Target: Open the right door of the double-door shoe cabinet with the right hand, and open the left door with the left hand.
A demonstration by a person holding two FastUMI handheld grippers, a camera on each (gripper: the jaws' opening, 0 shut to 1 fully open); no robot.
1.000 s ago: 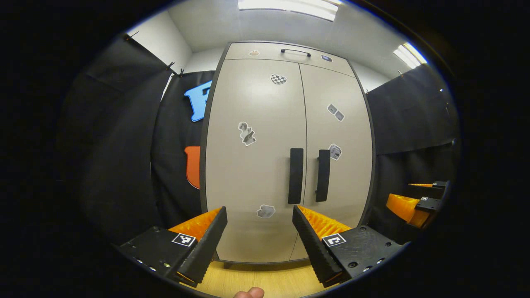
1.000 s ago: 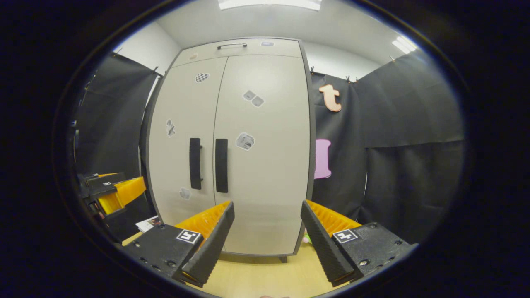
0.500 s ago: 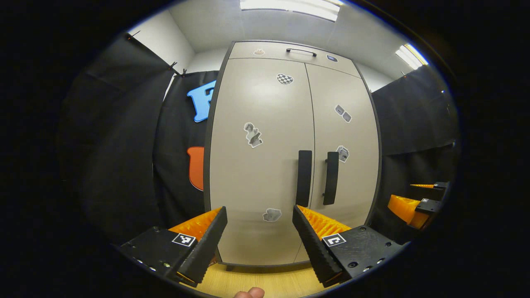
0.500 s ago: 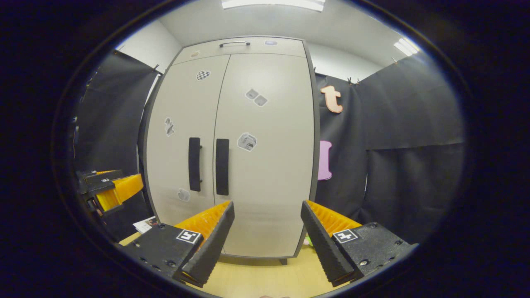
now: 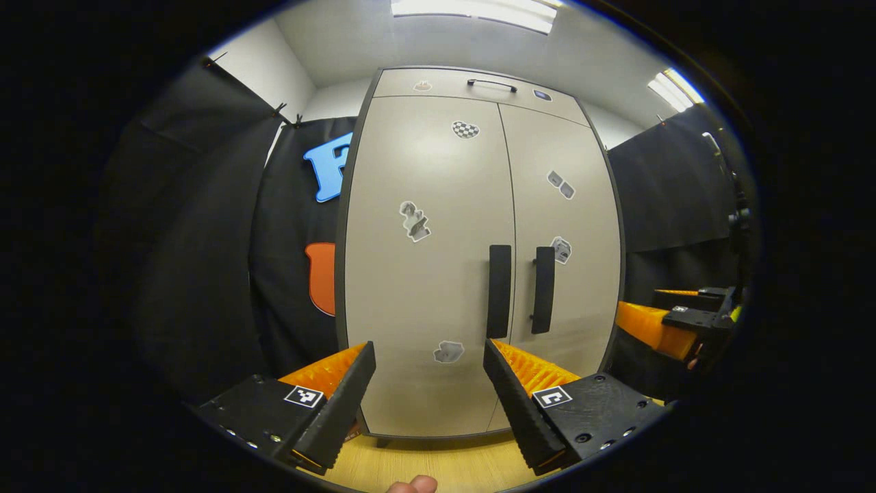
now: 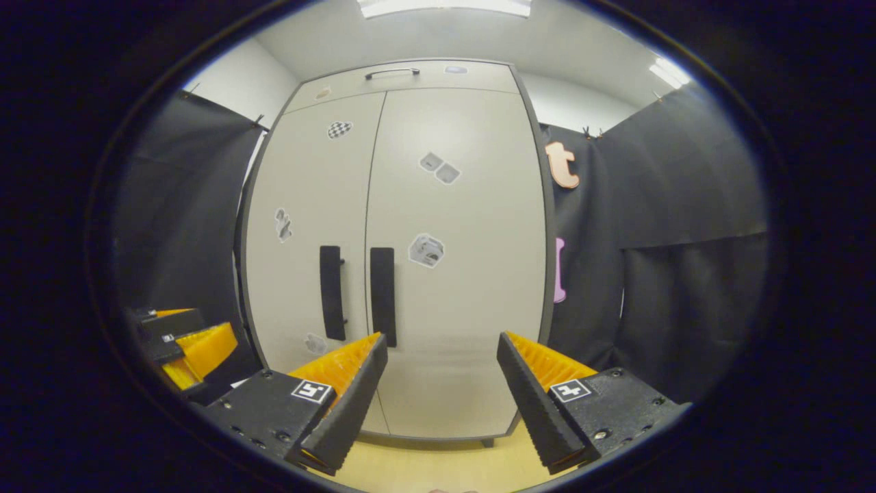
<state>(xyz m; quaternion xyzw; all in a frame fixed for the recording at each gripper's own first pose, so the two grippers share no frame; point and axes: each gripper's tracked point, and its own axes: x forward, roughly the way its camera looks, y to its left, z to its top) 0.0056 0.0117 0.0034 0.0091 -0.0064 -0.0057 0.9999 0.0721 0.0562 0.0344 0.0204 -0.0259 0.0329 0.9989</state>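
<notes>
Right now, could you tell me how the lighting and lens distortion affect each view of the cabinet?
Left gripper view: ceiling light leaves soft glare on the left door; cabinet edges bow outward. Right gripper view: even light, faint sheen on the right door, same barrel bulge; handles stay sharp.

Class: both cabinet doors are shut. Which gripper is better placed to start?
Probably the right gripper: it is open, and the right door's handle sits just above its left finger. The left gripper is open too.

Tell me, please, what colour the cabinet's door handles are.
Black, both door handles; clearest in the right gripper view.
</notes>
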